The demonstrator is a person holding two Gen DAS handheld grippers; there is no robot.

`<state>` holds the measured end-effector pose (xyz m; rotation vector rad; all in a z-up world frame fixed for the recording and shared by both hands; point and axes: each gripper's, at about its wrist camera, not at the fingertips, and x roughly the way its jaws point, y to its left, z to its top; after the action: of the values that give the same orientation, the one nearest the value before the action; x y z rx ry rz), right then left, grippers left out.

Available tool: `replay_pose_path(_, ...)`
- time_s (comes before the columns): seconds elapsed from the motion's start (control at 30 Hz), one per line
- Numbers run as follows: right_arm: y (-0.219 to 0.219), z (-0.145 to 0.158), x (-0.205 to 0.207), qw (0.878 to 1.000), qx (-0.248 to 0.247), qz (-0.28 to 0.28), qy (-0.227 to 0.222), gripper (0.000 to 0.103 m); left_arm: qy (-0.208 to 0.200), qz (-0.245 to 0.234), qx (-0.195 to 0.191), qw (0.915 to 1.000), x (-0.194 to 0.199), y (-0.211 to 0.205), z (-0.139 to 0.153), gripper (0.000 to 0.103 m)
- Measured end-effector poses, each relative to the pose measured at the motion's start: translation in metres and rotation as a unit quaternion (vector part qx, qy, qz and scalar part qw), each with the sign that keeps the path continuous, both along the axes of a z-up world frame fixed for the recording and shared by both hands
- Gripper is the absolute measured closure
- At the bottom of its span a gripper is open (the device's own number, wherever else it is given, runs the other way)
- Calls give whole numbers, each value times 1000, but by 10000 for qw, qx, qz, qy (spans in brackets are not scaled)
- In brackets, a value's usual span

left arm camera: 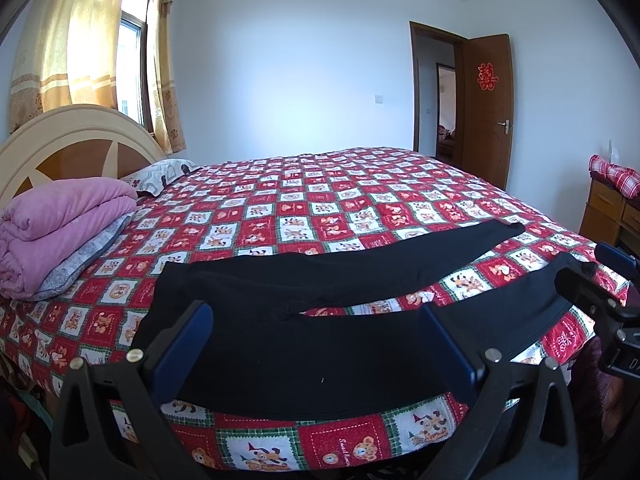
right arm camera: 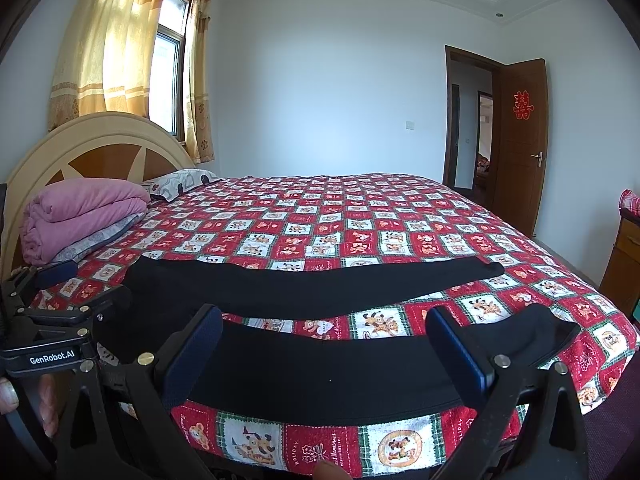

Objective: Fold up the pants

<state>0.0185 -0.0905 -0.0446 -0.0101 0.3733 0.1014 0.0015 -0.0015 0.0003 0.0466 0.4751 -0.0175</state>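
Black pants [left arm camera: 280, 280] lie flat on the red patchwork bedspread [left arm camera: 320, 208], waist to the left and the two legs spread apart toward the right. My left gripper [left arm camera: 316, 310] is open, low over the upper part of the near leg, close to the crotch. My right gripper [right arm camera: 324, 314] is open too, over the near leg [right arm camera: 320, 372] further toward its hem [right arm camera: 552, 328], which humps up slightly. Each gripper shows in the other's view: the right gripper [left arm camera: 592, 268] at the near hem, the left gripper [right arm camera: 88, 284] by the waist. Neither holds any cloth.
A folded pink quilt [left arm camera: 60, 224] and a pillow [left arm camera: 164, 174] lie by the headboard [left arm camera: 72, 140] at the left. A wooden dresser [left arm camera: 612, 208] with a red plaid cloth stands right of the bed. A hand [right arm camera: 24, 400] holds the left gripper's handle.
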Motion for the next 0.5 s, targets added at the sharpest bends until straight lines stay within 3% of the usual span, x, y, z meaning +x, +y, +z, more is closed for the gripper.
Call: replay_pose_path(0.5,1,-7,7,9998,-76,-14,158,1,93,10,-2,10000,3,5,-10,0)
